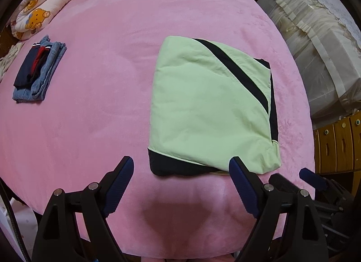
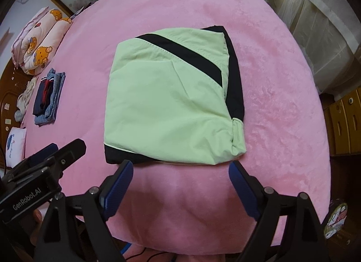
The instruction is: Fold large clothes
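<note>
Neatly squared off, a light green jacket (image 1: 209, 108) with black panels lies folded on a pink bed cover (image 1: 101, 126), a black diagonal stripe crossing its upper layer. At far left, by the edge of the bed, a bear-print quilt (image 1: 42, 6) sits rolled, and just in front of it a small stack of folded jeans (image 1: 38, 81) carries a dark blue garment with red trim (image 1: 31, 65). Moving right, the left gripper (image 1: 181, 164) hovers above the near edge of the bed, its jaws spread wide and holding nothing; the jacket's near hem lies just beyond its tips. Beside it, the right gripper (image 2: 180, 167) also hangs with its jaws wide apart and empty, lined up with the jacket's near hem, whether touching it cannot be told. At far right, past the bed's edge, a pale lace-draped cover (image 1: 315, 36) hangs over furniture, with wooden drawers (image 1: 338, 144) below.
</note>
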`<state>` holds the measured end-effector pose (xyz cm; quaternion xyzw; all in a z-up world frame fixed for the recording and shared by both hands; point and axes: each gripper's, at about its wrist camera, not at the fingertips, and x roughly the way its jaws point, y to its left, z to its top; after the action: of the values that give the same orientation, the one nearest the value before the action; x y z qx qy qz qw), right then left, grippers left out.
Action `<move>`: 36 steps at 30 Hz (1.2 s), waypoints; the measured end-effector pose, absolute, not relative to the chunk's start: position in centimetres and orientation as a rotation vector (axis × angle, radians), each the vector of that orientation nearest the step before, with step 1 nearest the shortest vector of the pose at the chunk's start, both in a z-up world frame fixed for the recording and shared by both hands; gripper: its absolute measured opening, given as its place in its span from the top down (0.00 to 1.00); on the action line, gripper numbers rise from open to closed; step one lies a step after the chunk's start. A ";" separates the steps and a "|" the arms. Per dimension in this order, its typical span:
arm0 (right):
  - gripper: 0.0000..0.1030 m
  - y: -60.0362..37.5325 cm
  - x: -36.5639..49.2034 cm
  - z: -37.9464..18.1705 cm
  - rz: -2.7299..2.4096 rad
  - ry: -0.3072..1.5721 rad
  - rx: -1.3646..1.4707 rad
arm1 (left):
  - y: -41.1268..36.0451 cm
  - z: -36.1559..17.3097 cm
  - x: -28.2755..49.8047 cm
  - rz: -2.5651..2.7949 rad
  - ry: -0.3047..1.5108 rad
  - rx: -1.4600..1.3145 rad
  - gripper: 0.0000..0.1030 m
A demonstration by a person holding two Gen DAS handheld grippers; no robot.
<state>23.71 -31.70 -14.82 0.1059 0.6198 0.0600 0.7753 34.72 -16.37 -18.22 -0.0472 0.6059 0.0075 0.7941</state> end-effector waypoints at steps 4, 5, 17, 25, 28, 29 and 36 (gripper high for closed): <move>0.15 -31.8 23.5 -15.0 0.132 1.342 0.212 | -16.6 -18.5 34.8 0.007 1.320 -0.114 0.17; 0.15 -31.8 23.4 -15.0 0.133 1.344 0.211 | -16.8 -18.6 34.8 0.003 1.325 -0.109 0.17; 0.15 -32.0 23.6 -15.8 0.156 1.353 0.198 | -17.9 -19.6 35.2 -0.005 1.348 -0.071 0.17; 0.15 -34.5 25.1 -19.6 0.145 1.373 0.252 | -15.6 -24.9 37.6 0.006 1.453 -0.108 0.17; 0.15 -36.7 26.4 -21.7 0.158 1.364 0.355 | -14.1 -27.1 38.8 0.011 1.465 -0.117 0.17; 0.15 -37.4 27.0 -22.4 0.159 1.364 0.386 | -13.8 -27.6 39.0 0.008 1.470 -0.126 0.17; 0.15 -42.3 31.9 -28.4 0.194 1.388 0.590 | -10.5 -30.7 41.9 -0.074 1.470 -0.284 0.19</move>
<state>31.91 -42.32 -28.40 0.2676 0.6289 0.0879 0.7246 41.86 -10.46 -30.69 -0.1289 0.6681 -0.0337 0.7320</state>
